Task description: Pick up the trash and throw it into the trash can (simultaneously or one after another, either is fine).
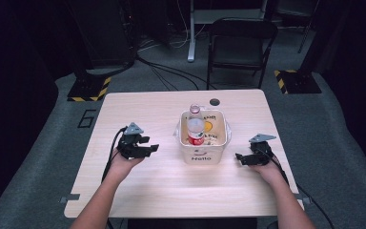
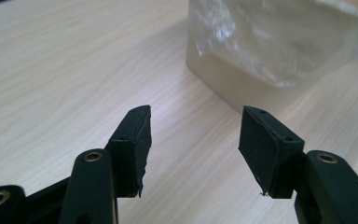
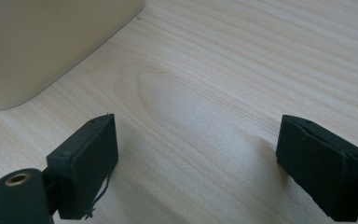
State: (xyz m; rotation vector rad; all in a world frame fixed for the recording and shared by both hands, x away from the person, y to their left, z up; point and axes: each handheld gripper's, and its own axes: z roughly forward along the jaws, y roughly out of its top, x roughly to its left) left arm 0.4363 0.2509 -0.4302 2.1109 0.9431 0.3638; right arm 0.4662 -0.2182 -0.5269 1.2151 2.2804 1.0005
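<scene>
Pale wooden bench (image 1: 138, 191), dark cluttered room behind. Cream square plastic bin (image 1: 203, 153) sits mid-bench with a clear plastic bottle (image 1: 196, 129) inside — light, slick, crushable, so grab its neck. Left claw (image 1: 153, 148) and right claw (image 1: 238, 158) both released, flanking the bin.

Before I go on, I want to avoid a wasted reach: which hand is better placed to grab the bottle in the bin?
Probably the left. The left gripper is raised, its open jaws aimed toward the bin holding the bottle. The right gripper sits low beside the bin wall, open.
</scene>
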